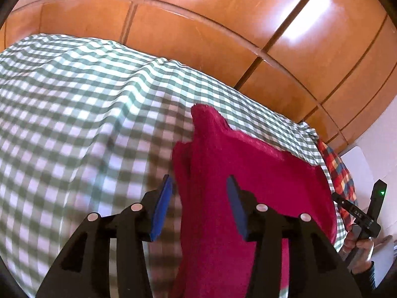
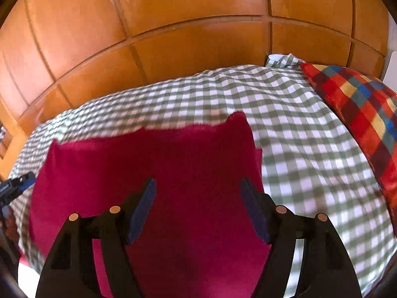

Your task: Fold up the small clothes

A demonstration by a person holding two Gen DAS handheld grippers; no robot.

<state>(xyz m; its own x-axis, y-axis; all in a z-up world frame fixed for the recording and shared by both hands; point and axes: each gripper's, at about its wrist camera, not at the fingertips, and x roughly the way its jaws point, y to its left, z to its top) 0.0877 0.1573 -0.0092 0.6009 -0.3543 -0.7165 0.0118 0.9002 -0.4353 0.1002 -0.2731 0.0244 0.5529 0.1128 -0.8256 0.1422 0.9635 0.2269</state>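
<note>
Two views are logged, left wrist first. The left tool (image 1: 199, 186) is seen pointing down at a bed with a green-and-white checked cover (image 1: 74, 99); its blue pads (image 1: 162, 206) stand apart and nothing is pinched between them. A magenta fleece garment (image 1: 248, 173) lies flat on the cover, ahead of the tool and to its right, with the garment's left edge under the gap between the jaws and not touched by either pad. Far to the right the other tool's black body (image 1: 364, 213) is held in a hand (image 1: 359, 250). Wooden panelling (image 1: 198, 24) is noted beyond the bed.

Right wrist view: the right tool (image 2: 198, 191) is recorded wide open and empty, hovering over the same garment (image 2: 161, 161), which spreads ahead of it and to its left, two small points raised at the far edge. A multicoloured checked pillow (image 2: 359, 104) lies off to the right. The left tool (image 2: 17, 186) shows at the far left edge, blurred.
</note>
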